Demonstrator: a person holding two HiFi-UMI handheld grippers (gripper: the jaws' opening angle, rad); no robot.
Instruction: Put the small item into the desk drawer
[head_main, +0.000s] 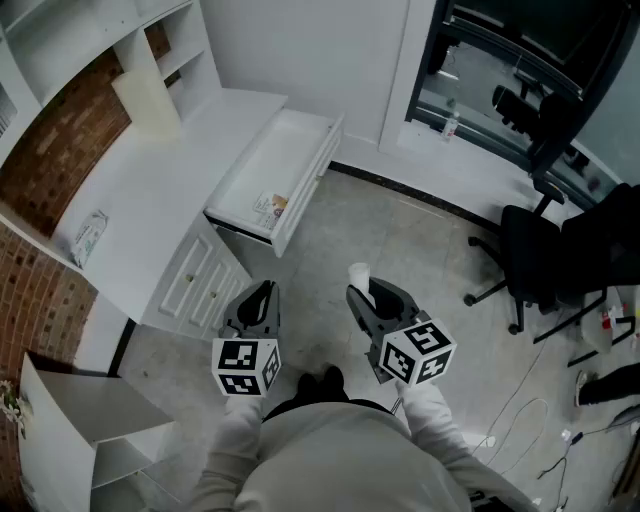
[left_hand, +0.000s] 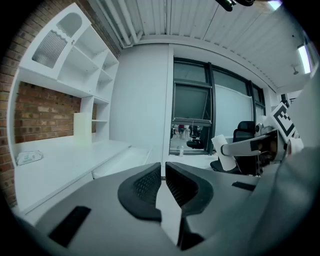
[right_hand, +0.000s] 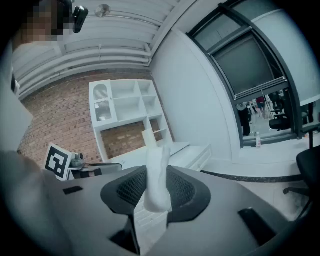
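one small white item (right_hand: 156, 156) clamped in right gripper (right_hand: 157, 169) | left gripper (left_hand: 163, 169) closed, empty

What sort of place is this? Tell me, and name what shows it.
Probably an office or study: a long white desk with an open drawer, white shelves on a brick wall, and a black office chair by the big window.
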